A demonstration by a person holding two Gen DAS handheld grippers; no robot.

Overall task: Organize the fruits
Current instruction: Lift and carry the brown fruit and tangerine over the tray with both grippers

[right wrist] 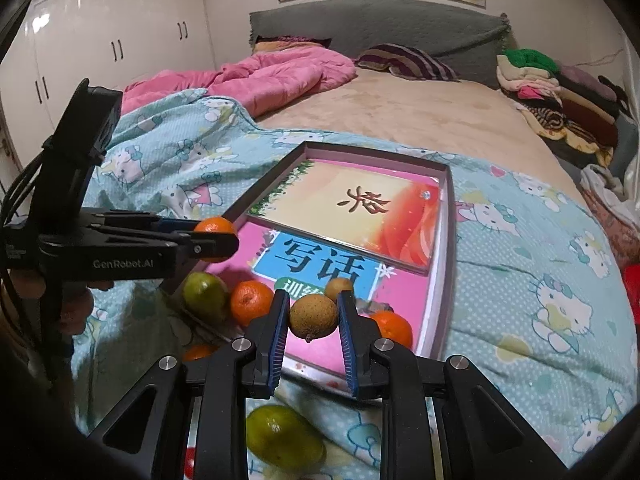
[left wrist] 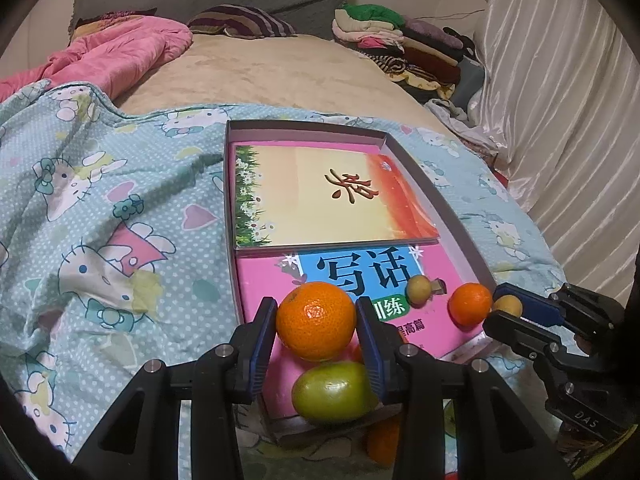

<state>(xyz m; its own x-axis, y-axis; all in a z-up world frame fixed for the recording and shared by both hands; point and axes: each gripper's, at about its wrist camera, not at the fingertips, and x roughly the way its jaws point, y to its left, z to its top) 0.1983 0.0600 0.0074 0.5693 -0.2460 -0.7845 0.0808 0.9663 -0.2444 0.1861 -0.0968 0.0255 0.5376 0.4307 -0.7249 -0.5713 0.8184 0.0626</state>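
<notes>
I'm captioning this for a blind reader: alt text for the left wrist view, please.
The left gripper holds an orange mandarin above a shallow box of books on a bed; the right gripper holds a small brown fruit nearby.

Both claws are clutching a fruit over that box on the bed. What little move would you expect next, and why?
Probably lower each fruit onto the pink book in the shallow box and let go. The left gripper is shut on a tangerine, the right gripper on a small brown longan, both just above the box, where another tangerine and longan already lie.
</notes>
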